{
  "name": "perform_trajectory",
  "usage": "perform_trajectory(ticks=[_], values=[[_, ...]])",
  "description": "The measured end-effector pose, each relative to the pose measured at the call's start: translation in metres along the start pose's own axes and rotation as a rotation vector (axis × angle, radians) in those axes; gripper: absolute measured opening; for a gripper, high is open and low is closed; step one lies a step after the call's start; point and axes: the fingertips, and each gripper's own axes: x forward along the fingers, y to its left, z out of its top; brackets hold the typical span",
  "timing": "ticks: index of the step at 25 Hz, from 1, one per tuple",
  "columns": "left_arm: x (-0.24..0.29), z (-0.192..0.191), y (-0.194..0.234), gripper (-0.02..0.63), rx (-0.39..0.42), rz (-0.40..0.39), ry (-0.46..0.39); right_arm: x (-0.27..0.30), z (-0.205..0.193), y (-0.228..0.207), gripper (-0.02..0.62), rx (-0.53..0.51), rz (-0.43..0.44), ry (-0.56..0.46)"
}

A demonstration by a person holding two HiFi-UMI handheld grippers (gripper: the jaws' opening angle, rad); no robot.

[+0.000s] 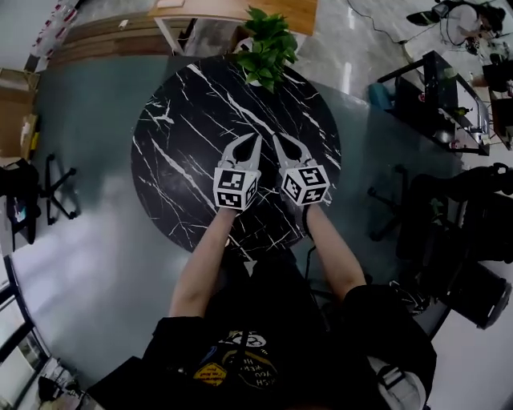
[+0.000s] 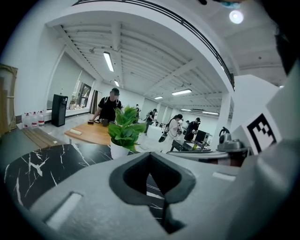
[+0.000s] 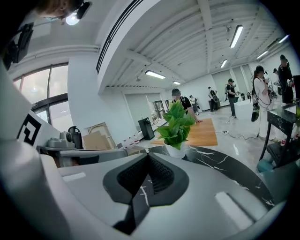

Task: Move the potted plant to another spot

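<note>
A leafy green potted plant (image 1: 267, 48) in a white pot stands at the far edge of a round black marble table (image 1: 184, 136). Both grippers hover side by side over the table's middle, pointing toward the plant and well short of it. In the head view my left gripper (image 1: 256, 138) and my right gripper (image 1: 276, 138) each have their fingertips together, with nothing held. In the left gripper view the plant (image 2: 123, 132) stands ahead beyond the shut left gripper (image 2: 150, 155). The right gripper view shows the plant (image 3: 177, 125) ahead, slightly right of the shut right gripper (image 3: 149, 154).
A wooden table (image 1: 240, 12) stands just behind the plant. Black office chairs (image 1: 449, 208) and a dark desk (image 1: 437, 96) are to the right, a chair base (image 1: 56, 188) and cardboard boxes (image 1: 16, 104) to the left. Several people (image 2: 110, 105) stand in the background.
</note>
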Motion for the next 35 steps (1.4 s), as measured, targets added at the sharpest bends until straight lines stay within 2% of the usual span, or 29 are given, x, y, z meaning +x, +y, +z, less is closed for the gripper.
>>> perform_trajectory(ticks=[2, 5, 10, 13, 16, 20, 26, 27, 28, 35], values=[[0.024, -0.007, 0.025, 0.005, -0.007, 0.013, 0.007, 0.036, -0.003, -0.016, 0.005, -0.03, -0.011, -0.014], [0.053, -0.017, 0.058, 0.005, -0.019, 0.033, 0.021, 0.086, -0.014, -0.037, 0.111, -0.035, -0.027, -0.01], [0.082, -0.026, 0.099, 0.005, -0.03, 0.051, 0.034, 0.156, -0.036, -0.075, 0.283, -0.082, -0.12, 0.028], [0.089, -0.02, 0.116, 0.005, -0.021, 0.045, 0.03, 0.194, -0.039, -0.094, 0.42, -0.113, -0.151, 0.049], [0.09, -0.015, 0.127, 0.005, -0.018, 0.033, 0.02, 0.223, -0.039, -0.107, 0.499, -0.158, -0.179, 0.066], [0.087, -0.013, 0.141, 0.004, -0.038, 0.024, 0.003, 0.247, -0.034, -0.12, 0.535, -0.18, -0.247, 0.044], [0.086, -0.014, 0.145, 0.005, -0.064, 0.011, 0.0, 0.263, -0.023, -0.137, 0.525, -0.157, -0.338, 0.014], [0.086, -0.014, 0.146, 0.005, -0.067, 0.009, -0.002, 0.263, -0.022, -0.139, 0.493, -0.157, -0.344, 0.013], [0.086, -0.014, 0.147, 0.005, -0.07, 0.009, -0.002, 0.264, -0.022, -0.14, 0.488, -0.158, -0.347, 0.012], [0.08, -0.012, 0.15, 0.005, -0.084, 0.025, -0.015, 0.266, -0.021, -0.137, 0.485, -0.165, -0.326, 0.022]])
